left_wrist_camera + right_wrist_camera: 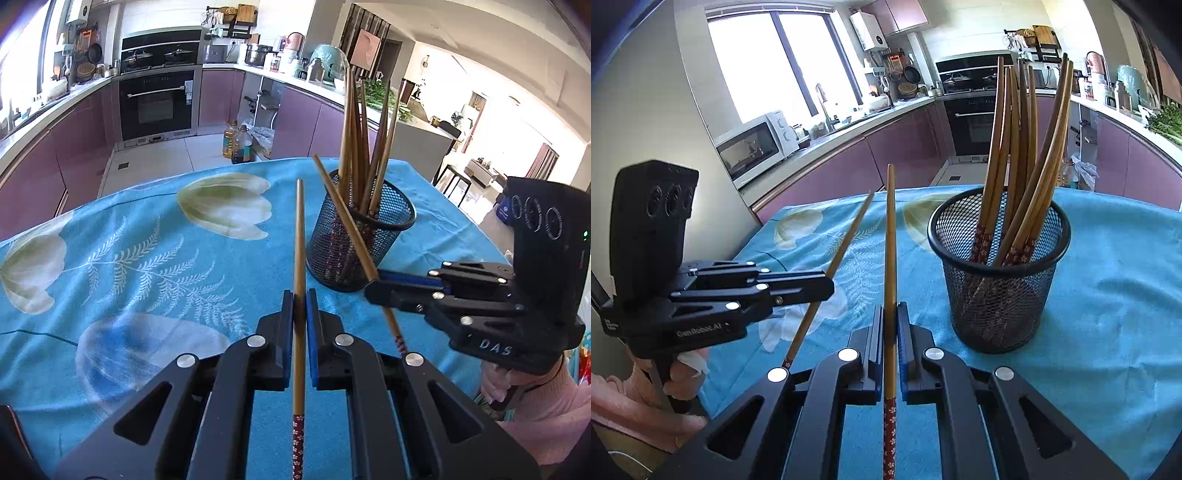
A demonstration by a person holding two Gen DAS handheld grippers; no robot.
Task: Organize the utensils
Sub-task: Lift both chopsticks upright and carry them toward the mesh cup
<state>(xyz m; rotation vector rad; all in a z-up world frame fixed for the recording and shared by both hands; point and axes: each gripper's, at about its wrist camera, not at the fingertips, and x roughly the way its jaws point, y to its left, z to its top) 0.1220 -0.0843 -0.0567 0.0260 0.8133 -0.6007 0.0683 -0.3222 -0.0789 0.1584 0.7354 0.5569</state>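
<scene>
**Both claws gripping one chopstick each, cup on the right**

Left gripper point(300, 306) was clamped on a chopstick point(299, 258); the wooden tip pointed away over the table, the red flowered end ran back between the fingers toward the camera. Right gripper point(891, 321) was clamped the same way on a second chopstick point(890, 251). Both sticks were off the blue flowered tablecloth point(147, 266). From the left camera, the right gripper's stick crossed in front of the black mesh cup point(360, 236), tip near its rim; touching or not, can't tell. The cup stood upright on the cloth, right of both held sticks, with a bundle of chopsticks point(1015, 155) standing in it, red ends down. A hand point(683, 373) held the left gripper's handle.
</scene>
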